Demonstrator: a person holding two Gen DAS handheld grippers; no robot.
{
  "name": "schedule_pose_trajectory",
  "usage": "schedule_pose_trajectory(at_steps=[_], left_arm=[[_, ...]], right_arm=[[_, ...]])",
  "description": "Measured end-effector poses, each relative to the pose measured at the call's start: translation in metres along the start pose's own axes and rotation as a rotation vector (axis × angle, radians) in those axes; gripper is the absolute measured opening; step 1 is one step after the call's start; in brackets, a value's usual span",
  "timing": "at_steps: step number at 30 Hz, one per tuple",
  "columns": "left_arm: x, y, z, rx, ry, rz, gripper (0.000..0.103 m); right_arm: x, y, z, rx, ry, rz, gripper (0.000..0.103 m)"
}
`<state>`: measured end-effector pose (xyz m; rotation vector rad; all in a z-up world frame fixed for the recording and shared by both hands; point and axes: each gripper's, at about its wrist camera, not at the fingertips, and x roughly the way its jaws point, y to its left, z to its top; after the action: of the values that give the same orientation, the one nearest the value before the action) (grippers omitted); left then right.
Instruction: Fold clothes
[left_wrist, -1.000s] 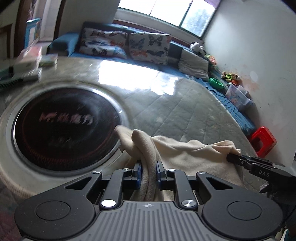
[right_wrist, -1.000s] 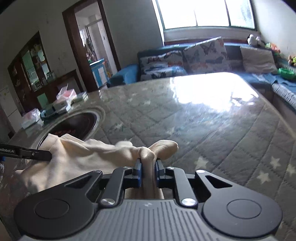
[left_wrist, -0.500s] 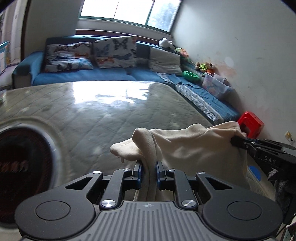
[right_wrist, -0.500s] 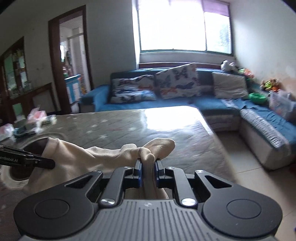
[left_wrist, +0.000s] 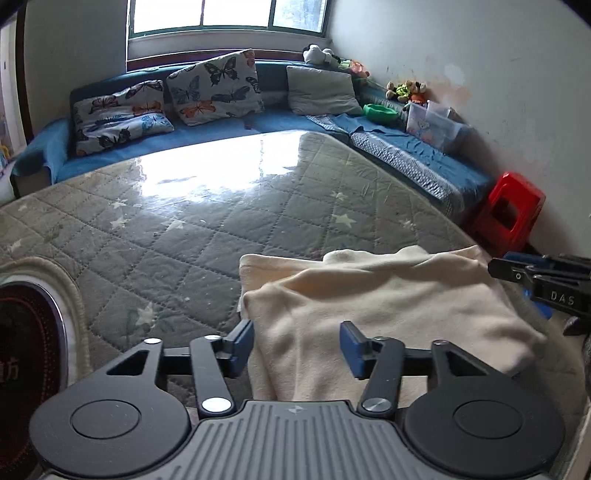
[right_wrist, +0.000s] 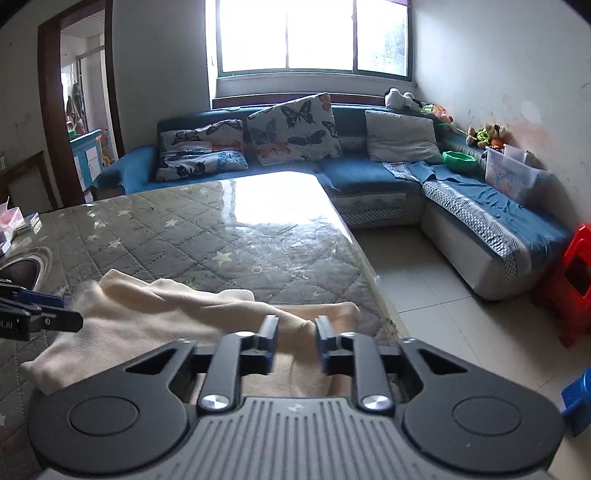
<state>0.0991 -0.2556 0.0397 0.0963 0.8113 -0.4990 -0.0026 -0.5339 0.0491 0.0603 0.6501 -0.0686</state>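
Left wrist view, L to R: dark round burner (left_wrist: 26, 339) set into the table at far left, then quilted star-pattern table cover (left_wrist: 192, 236), then the left gripper (left_wrist: 297, 341) w/ jaws spread wide, holding nothing, its blue pads either side of the cream cloth's near edge. Cream garment (left_wrist: 388, 306) lies flat on the cover, doubled over, top layer's edge sitting a bit short of the lower layer at the far side. Right gripper's tips show at the far right edge, just beside the cloth's right corner.

Right wrist view, L to R: left gripper's tips at the left edge beside the cloth, garment (right_wrist: 155, 317) across the near part of the table, close to the table's right-hand edge. Right gripper (right_wrist: 295, 334) jaws apart at moderate width, nothing pinched, fabric under and between them. Floor, blue sofa (right_wrist: 369, 177), red stool (right_wrist: 576, 280) beyond.

Judgement: one fold looks laid, both tools free. For the next fold, pick both layers together at matching corners, pinch deep enough not to slip, lift evenly, keep edges parallel. Watch the right side; cloth sits near the table edge and could slide off.
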Motion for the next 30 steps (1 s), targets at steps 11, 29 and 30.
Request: schedule_pose_trajectory(at_steps=[11,29,30], left_arm=[[0.011,-0.007,0.008,0.039,0.009,0.049,0.1],[-0.01,-0.006,-0.013,0.09,-0.004,0.094,0.103],[-0.012,-0.006,-0.014,0.089,-0.004,0.093,0.103]], right_arm=[[0.049,0.026,-0.003,0.001,0.066,0.053,0.05],[0.031,0.032,-0.01,-0.012,0.051,0.021,0.077],[0.027,0.032,-0.011,-0.01,0.049,0.019,0.079]])
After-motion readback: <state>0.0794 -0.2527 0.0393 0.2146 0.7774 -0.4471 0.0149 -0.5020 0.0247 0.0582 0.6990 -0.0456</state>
